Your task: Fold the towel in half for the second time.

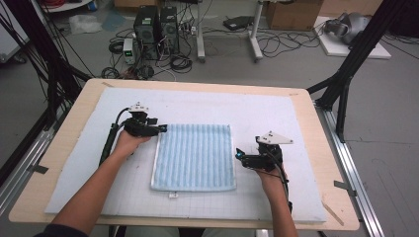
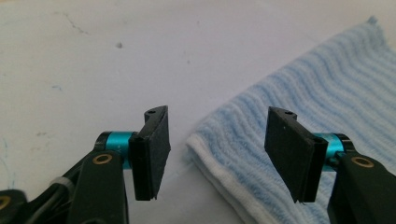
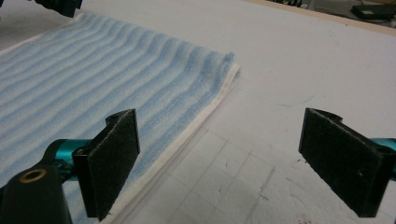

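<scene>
- The wooden table [image 1: 89, 91] carries a white foam mat [image 1: 276, 113] that covers most of its top; a faint grid marks the mat's near part.
- The blue striped towel [image 1: 193, 157] lies flat on the mat, near its middle and a little toward the person. It looks folded, with white hem edges stacked along its sides. It is close to square, its slightly longer axis running away from the person, and its ribbed stripes run the same way, from near edge to far edge.
- The left gripper [image 1: 162, 129] sits at the towel's far left corner, pointing across toward the towel. In the left gripper view its jaws stand partly apart with that corner [image 2: 205, 140] between them, the pads not pressing on the cloth.
- The right gripper [image 1: 239, 155] rests just beside the towel's right edge, pointing at it, jaws spread wide; one pad hangs over the hem [image 3: 187, 140], the other over bare mat.
</scene>
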Motion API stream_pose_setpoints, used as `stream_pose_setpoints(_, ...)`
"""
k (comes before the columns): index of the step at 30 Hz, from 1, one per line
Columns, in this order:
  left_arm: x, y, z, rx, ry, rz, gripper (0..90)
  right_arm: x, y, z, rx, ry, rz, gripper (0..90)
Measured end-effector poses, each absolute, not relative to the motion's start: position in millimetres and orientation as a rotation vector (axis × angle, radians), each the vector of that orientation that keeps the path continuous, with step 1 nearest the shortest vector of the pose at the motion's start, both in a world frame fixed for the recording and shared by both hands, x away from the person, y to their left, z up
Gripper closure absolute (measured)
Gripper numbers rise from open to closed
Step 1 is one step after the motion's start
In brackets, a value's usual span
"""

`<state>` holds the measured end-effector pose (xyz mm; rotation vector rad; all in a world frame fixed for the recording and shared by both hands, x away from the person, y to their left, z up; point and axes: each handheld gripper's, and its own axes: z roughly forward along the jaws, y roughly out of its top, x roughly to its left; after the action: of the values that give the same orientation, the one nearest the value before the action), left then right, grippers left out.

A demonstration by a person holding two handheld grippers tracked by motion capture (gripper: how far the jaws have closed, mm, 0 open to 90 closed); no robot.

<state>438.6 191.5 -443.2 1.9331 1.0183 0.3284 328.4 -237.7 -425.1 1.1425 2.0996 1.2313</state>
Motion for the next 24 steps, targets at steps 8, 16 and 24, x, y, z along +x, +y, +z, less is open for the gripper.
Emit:
stream_pose_setpoints(8, 440.4, 188.5, -450.9, 1.994, 1.007, 0.335, 54.7, 333.1, -232.4, -426.3, 1.134, 2.116, 1.225, 11.8)
stream_pose_setpoints(16, 437.5, 183.2, -450.4, 2.023, 0.954, 0.362, 81.1, 363.1, -216.8, -428.5, 1.176, 2.182, 1.22, 11.7)
stream_pose_setpoints(24, 438.8, 185.7, -450.6, 1.986, 0.98, 0.335, 84.8, 401.1, -194.8, -429.1, 1.189, 2.269, 1.151, 11.8)
